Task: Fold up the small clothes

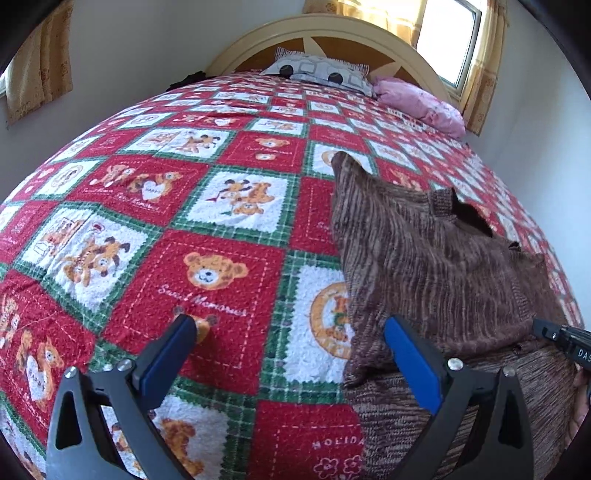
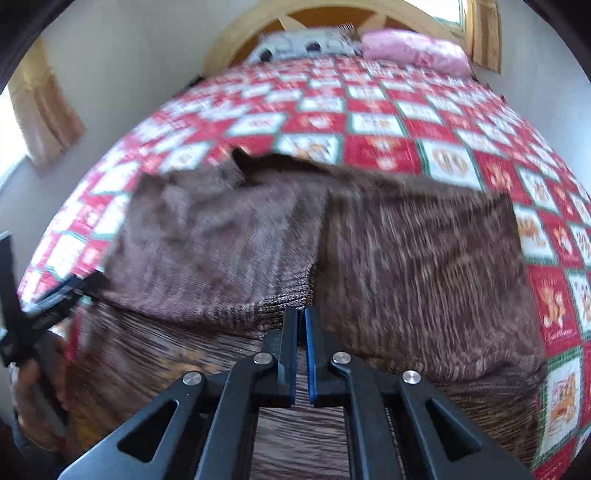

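A brown ribbed knit garment (image 1: 424, 258) lies spread on the bed's right side, with one side flap folded over its middle (image 2: 207, 251). My left gripper (image 1: 290, 325) hovers wide open over the quilt. Its right finger (image 1: 410, 354) overlaps the garment's left edge, and nothing is between the pads. My right gripper (image 2: 301, 314) is shut with its tips at the ribbed edge of the folded flap, and it appears to pinch the cloth there. In the left wrist view the right gripper (image 1: 561, 339) shows at the garment's near right edge. The right wrist view is blurred.
A red, green and white teddy-bear quilt (image 1: 207, 229) covers the whole bed. A grey patterned pillow (image 1: 321, 72) and a pink pillow (image 1: 421, 103) lie against the headboard (image 1: 332, 29). Walls and curtained windows flank the bed. The quilt to the left of the garment is bare.
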The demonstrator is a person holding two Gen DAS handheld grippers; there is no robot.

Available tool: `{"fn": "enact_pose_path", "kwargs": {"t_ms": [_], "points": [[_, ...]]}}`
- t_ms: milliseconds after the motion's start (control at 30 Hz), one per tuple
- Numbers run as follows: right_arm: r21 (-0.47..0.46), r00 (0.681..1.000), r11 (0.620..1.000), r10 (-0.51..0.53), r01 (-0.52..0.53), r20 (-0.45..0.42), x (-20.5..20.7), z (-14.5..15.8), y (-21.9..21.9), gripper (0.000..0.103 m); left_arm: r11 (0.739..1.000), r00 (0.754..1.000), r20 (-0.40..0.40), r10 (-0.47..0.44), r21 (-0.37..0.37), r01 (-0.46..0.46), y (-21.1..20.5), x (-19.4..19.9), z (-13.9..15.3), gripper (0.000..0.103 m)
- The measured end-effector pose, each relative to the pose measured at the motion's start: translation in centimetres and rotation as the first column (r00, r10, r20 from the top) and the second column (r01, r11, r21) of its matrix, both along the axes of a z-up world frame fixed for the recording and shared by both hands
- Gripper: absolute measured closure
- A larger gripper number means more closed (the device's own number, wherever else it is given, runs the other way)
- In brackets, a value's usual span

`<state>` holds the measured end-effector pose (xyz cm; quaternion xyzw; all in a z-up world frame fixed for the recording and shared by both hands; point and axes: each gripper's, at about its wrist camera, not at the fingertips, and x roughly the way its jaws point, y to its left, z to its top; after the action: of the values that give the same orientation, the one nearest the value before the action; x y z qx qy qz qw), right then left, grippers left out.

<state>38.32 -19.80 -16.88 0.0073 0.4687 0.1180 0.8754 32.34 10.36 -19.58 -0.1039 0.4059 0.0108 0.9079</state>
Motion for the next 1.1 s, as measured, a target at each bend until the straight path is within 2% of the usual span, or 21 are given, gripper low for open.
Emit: {"fn": "enact_pose_path", "kwargs": {"t_ms": [33,100,167,200,300,333,400,433,500,533,633,1100], "points": [[0.006,1.000,1.000,0.024,-0.024,-0.016,0.1,-0.6,0.1,0.100,1.000,1.000,-0.014,-0.001,0.019,0.001,-0.2,0.2,-0.1,0.000],[-0.034,0.999,0.999,0.038,-0.037,0.021,-0.3,-0.3,0.5,0.096,0.999,1.000,-0.021,-0.001,0.046,0.002,-0.6,0.2,-0.2,0.000],[-0.061,0.999,0.998,0.024,-0.021,0.047,-0.6,0.3,0.8,0.074,0.999,1.000,-0.022,0.000,0.046,0.001,-0.5,0.2,-0.2,0.000],[-0.074,0.995,0.997,0.014,-0.007,0.095,-1.0,1.2,0.9,0.057,0.999,1.000,-0.019,0.004,0.039,-0.003,-0.3,0.1,-0.2,0.000],[-0.038,0.980,0.998,0.051,-0.044,0.190,-1.8,3.0,1.7,0.056,0.998,0.999,-0.023,0.039,0.045,-0.038,0.1,-0.1,-0.2,0.000],[-0.031,0.977,0.997,0.080,-0.076,0.198,-1.8,3.2,2.5,0.056,0.998,0.999,-0.023,0.045,0.051,-0.044,0.1,-0.2,-0.2,0.000],[-0.021,0.978,0.992,0.125,-0.123,0.166,-1.1,2.6,3.4,0.056,0.997,0.998,-0.025,0.054,0.059,-0.052,0.1,-0.3,-0.3,0.000],[-0.009,0.982,0.989,0.145,-0.145,0.119,-0.5,1.7,3.9,0.056,0.997,0.998,-0.027,0.054,0.054,-0.052,0.3,-0.3,-0.3,0.000],[-0.007,0.993,0.994,0.109,-0.108,0.037,0.5,-0.6,3.6,0.056,0.997,0.998,-0.025,0.053,0.050,-0.052,0.4,-0.3,-0.3,0.000],[0.007,0.995,0.995,0.095,-0.095,0.024,0.5,-1.4,3.3,0.056,0.997,0.998,-0.025,0.052,0.050,-0.051,0.4,-0.4,-0.3,0.000],[0.025,0.991,0.993,0.109,-0.112,0.077,-0.4,-2.1,2.8,0.056,0.998,0.998,-0.023,0.050,0.050,-0.049,0.4,-0.5,-0.3,0.000],[-0.002,0.989,0.994,0.108,-0.108,0.100,-0.8,-2.3,3.3,0.055,0.998,0.999,-0.023,0.045,0.052,-0.044,0.0,-0.6,-0.2,0.000]]}}
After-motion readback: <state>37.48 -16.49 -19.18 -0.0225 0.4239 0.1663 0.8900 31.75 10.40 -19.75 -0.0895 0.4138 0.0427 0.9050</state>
